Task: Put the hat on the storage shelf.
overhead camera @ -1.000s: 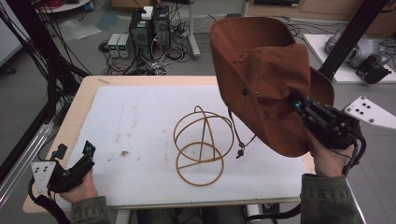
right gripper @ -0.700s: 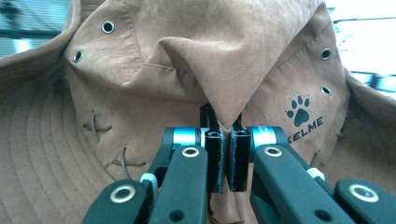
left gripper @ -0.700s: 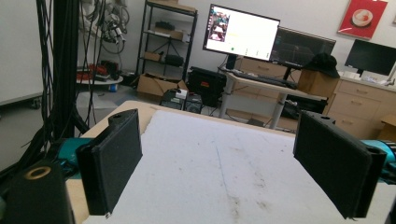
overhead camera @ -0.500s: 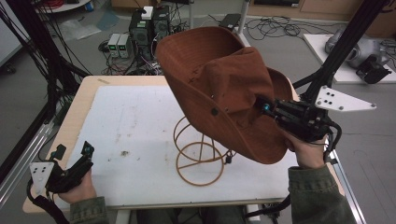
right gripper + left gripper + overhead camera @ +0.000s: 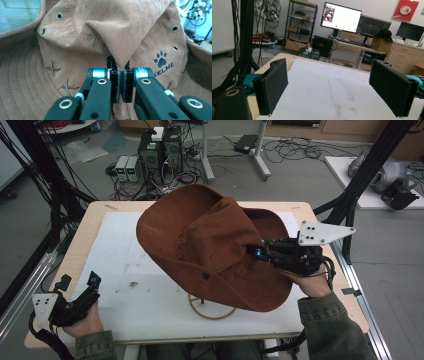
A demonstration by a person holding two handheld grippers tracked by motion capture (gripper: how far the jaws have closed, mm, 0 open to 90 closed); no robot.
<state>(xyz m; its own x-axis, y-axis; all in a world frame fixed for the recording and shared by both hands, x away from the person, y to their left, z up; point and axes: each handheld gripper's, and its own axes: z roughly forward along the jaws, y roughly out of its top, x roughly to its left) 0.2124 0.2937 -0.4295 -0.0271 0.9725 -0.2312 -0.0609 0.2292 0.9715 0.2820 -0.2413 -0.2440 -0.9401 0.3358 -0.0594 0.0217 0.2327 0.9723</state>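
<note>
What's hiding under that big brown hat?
A wire stand: its ring base pokes out below the hat, held by the right gripper. The stand's upper part is covered.

Lab/workshop setting: monitors (image 5: 340,17) on desks, shelving (image 5: 299,17) with gear, cardboard boxes (image 5: 295,46), computer towers (image 5: 161,150) and loose cables (image 5: 295,150) on grey floor, black rig frame (image 5: 372,165) around the counter (image 5: 95,215)

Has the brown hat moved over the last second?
Yes. The brown hat, pinched in the right gripper, has swung leftward and down, now covering most of the wire stand on the table.
</note>
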